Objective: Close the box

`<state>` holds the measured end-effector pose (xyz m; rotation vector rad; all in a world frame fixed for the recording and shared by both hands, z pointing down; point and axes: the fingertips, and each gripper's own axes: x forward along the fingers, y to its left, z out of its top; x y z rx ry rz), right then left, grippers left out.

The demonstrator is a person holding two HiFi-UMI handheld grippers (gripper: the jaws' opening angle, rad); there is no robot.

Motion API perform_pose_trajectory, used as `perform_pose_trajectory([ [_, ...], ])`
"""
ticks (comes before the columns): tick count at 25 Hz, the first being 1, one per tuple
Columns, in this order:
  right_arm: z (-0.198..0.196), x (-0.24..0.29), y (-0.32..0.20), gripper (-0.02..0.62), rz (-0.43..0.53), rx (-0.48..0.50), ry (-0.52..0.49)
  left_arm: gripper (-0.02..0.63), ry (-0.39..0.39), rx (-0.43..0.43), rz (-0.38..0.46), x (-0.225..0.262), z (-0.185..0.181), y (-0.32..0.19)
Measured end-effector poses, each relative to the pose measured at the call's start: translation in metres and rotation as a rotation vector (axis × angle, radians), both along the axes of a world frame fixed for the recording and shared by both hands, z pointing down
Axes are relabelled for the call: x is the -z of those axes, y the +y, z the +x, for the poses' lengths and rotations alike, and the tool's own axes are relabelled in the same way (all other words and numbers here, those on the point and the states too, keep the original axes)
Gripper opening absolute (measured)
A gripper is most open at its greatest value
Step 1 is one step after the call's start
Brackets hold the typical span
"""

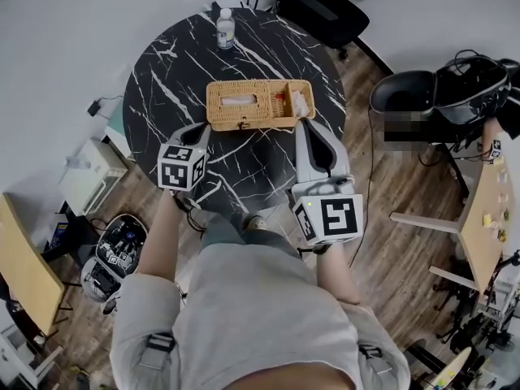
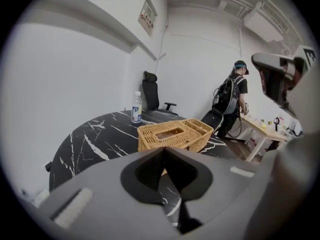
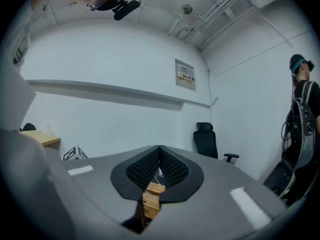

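A wicker box (image 1: pixel 258 104) lies on the round black marble table (image 1: pixel 171 80). Its left part has a slotted top and its right part is an open compartment with small items in it. In the left gripper view the wicker box (image 2: pixel 172 134) is just beyond my jaws. My left gripper (image 1: pixel 202 129) hovers at the box's front left corner, shut and empty (image 2: pixel 164 150). At the box's right end, my right gripper (image 1: pixel 302 125) is also shut (image 3: pixel 159 148) with nothing between its pads. A piece of the wicker (image 3: pixel 150 200) shows below its jaws.
A water bottle (image 1: pixel 226 29) stands at the table's far edge. A black office chair (image 1: pixel 325 6) sits behind the table. A person with a backpack (image 2: pixel 232 99) stands by a wooden desk (image 1: pixel 479 218) to the right. Bags and gear lie on the floor at the left.
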<state>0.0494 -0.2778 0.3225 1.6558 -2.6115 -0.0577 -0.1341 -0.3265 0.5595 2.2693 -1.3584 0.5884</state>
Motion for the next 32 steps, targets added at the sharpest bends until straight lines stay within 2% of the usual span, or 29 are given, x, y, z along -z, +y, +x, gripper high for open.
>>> perform_pose_trajectory([
  [13,-0.009,0.022,0.005,0.003,0.057,0.072,-0.042,0.057,0.13,0.143,0.337,0.145,-0.006,0.03],
  [23,-0.001,0.043,0.02,0.003,0.103,0.09,-0.064,0.058,0.116,0.179,0.537,0.226,0.003,0.065],
  [32,0.009,0.053,0.04,0.003,0.123,0.092,-0.065,0.058,0.089,0.188,0.636,0.257,0.017,0.094],
])
